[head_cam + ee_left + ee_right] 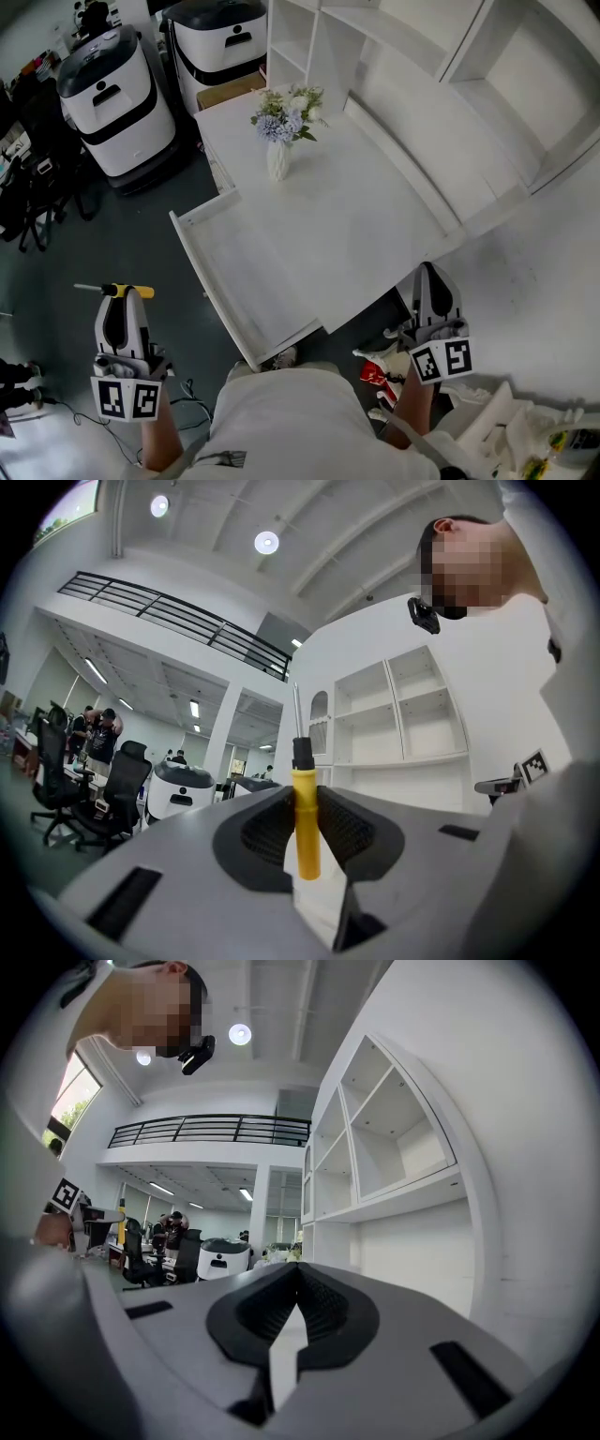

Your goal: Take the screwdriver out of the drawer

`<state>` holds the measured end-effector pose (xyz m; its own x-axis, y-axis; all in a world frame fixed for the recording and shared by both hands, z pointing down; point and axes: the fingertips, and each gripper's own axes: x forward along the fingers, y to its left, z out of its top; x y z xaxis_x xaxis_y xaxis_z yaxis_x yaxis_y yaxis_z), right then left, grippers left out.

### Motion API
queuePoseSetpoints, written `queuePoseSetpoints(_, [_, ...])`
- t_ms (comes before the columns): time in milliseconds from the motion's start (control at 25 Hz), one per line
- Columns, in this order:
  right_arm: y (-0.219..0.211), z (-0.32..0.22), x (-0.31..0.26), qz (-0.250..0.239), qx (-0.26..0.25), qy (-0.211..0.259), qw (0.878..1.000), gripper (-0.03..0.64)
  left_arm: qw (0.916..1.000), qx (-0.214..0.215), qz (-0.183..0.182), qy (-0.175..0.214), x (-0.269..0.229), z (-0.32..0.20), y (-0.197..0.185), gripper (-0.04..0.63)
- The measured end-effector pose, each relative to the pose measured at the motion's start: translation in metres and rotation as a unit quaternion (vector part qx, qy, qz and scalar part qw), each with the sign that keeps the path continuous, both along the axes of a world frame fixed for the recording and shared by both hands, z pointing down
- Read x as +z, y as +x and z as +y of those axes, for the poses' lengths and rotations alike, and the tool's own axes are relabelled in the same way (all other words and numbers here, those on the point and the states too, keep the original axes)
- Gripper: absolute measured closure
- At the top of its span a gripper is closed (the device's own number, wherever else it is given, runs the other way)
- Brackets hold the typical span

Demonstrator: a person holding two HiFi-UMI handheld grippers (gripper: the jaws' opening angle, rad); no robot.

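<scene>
A white shirt [281,412] filled the bottom edge. Left of it, the left claw [122,300] gripped the screwdriver [139,292] by its yellow handle, long axis crosswise to the claw, well left of the open drawer [234,272]. The right claw [428,270] was closed and empty by the desk [356,206]

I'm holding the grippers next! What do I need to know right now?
Left gripper: jaws shut on the yellow-handled screwdriver, held off to the side of the drawer.
Right gripper: jaws shut, empty.
Drawer: pulled open, nothing visible inside.
Done: the screwdriver is out.
Left: probably just setting it down somewhere.
</scene>
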<state>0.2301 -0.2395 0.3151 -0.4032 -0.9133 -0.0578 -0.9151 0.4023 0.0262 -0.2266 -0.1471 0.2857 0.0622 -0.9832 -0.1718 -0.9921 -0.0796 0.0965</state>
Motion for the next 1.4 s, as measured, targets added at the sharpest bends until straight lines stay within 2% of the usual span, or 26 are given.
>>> queuePoseSetpoints(280, [-0.014,-0.003,0.002,0.006,-0.017,-0.003,1.0,0.607,1.0,-0.008,-0.006,0.001,0.002,0.001,-0.002,0.512])
queuePoseSetpoints(840, [-0.047,0.007,0.004,0.022,-0.03,-0.006,0.999,0.607,0.9999,0.008,-0.012,0.004,0.0,0.004,-0.007,0.512])
queuePoseSetpoints(1400, [-0.079,0.036,0.005,0.04,-0.019,-0.011,0.999,0.607,0.9992,0.041,-0.001,0.001,0.003,0.01,-0.023,0.512])
